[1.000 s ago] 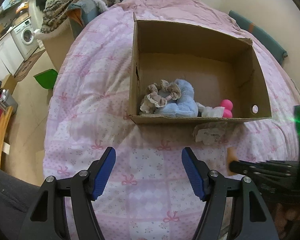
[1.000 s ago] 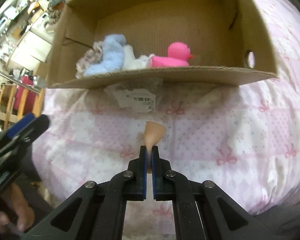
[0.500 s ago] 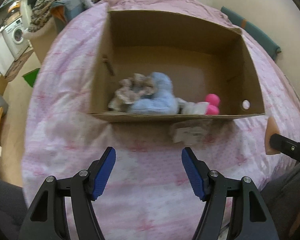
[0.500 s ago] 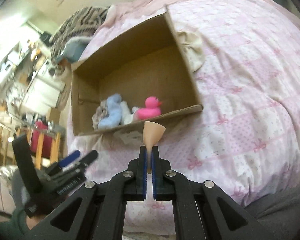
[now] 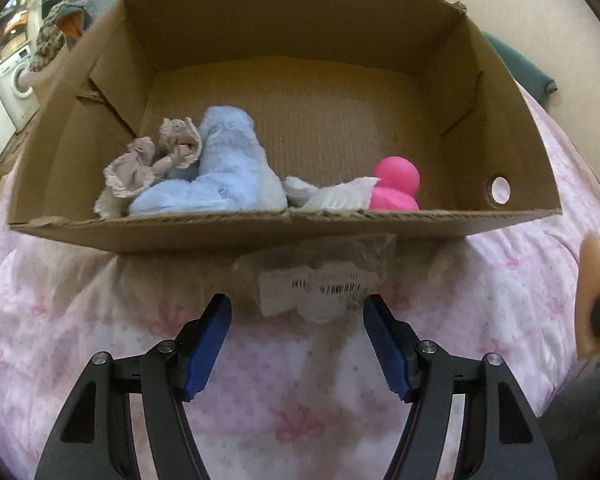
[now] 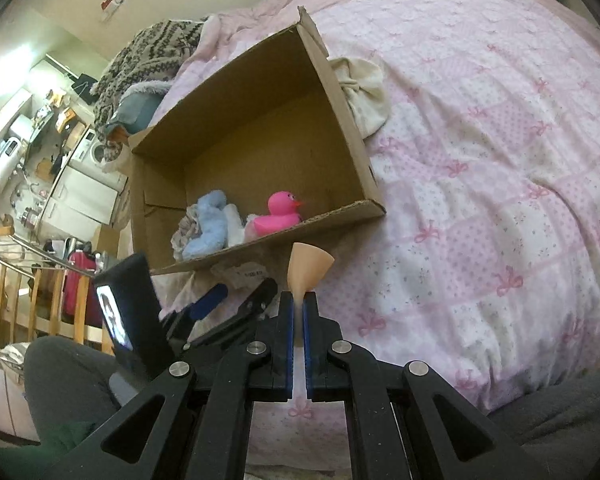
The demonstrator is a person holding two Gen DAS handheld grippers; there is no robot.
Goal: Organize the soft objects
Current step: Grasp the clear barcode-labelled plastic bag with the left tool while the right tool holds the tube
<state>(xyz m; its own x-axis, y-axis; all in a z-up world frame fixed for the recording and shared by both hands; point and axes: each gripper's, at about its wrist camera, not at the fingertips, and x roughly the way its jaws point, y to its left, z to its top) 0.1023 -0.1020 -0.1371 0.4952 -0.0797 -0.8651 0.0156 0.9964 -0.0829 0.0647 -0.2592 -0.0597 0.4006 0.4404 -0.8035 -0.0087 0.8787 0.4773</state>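
Observation:
A cardboard box [image 5: 500, 92] sits on the pink bed and holds a blue plush [image 5: 228, 172], a beige lace cloth [image 5: 148, 164], a white cloth [image 5: 332, 194] and a pink duck [image 5: 396, 184]. A clear plastic packet with a barcode label [image 5: 320, 284] lies on the quilt in front of the box, just beyond my left gripper [image 5: 298, 344], which is open and empty. My right gripper [image 6: 299, 312] is shut on a peach soft cone [image 6: 308, 266], held to the right of the box [image 6: 340, 120]; the cone also shows in the left wrist view [image 5: 596, 280].
A cream cloth bundle [image 6: 364, 92] lies on the quilt against the box's right side. A patterned knit blanket [image 6: 152, 48] is piled behind the box. The bed's left edge drops to a room with a washing machine [image 5: 20, 80] and wooden chairs [image 6: 40, 300].
My left gripper has moved forward, close to the box and the plastic packet. My right gripper has pulled back and to the right with the cone still in it.

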